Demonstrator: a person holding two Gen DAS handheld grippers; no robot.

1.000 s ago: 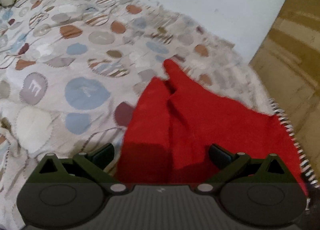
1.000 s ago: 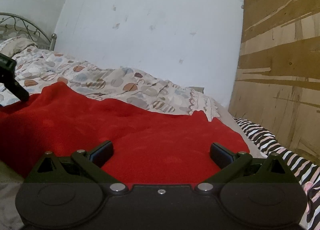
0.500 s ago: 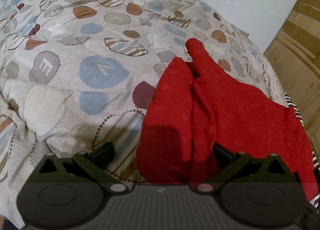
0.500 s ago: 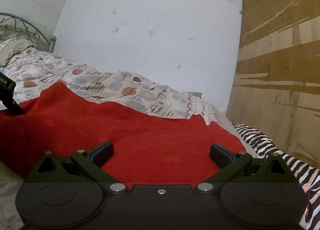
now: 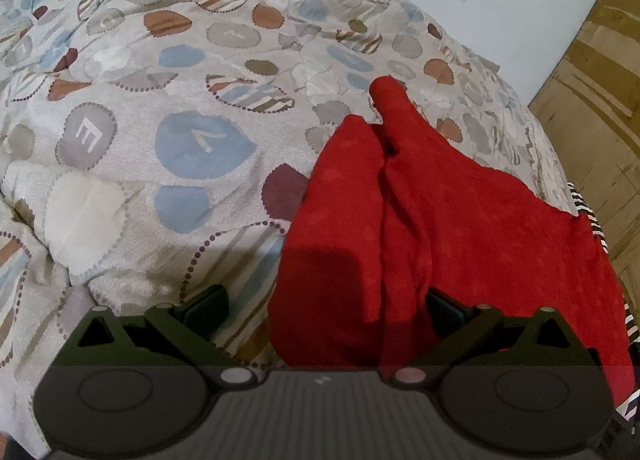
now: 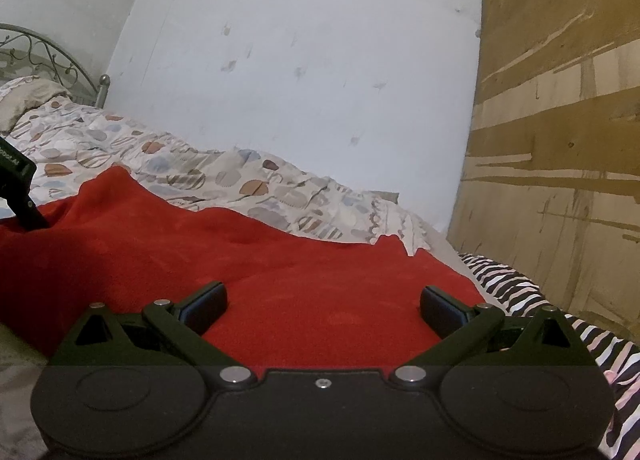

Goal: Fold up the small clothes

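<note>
A red fleece garment (image 5: 460, 228) lies spread on the patterned bedspread (image 5: 168, 108), with a lengthwise fold ridge and a narrow end pointing away. My left gripper (image 5: 324, 306) is open and empty, hovering over the garment's near left edge. In the right wrist view the red garment (image 6: 280, 260) fills the foreground. My right gripper (image 6: 322, 304) is open and empty just above it. The left gripper (image 6: 18, 192) shows at the left edge of that view, down at the cloth.
A zebra-striped fabric (image 6: 560, 308) lies at the bed's right side, also seen in the left wrist view (image 5: 592, 220). A wooden board (image 6: 560, 140) stands on the right. A white wall (image 6: 300, 60) is behind the bed, and a metal headboard (image 6: 44, 60) with a pillow (image 6: 28, 96) at far left.
The left gripper has drawn back and shifted left, so more bedspread shows and the garment sits further right. The right gripper has hardly moved. Both stay open.
</note>
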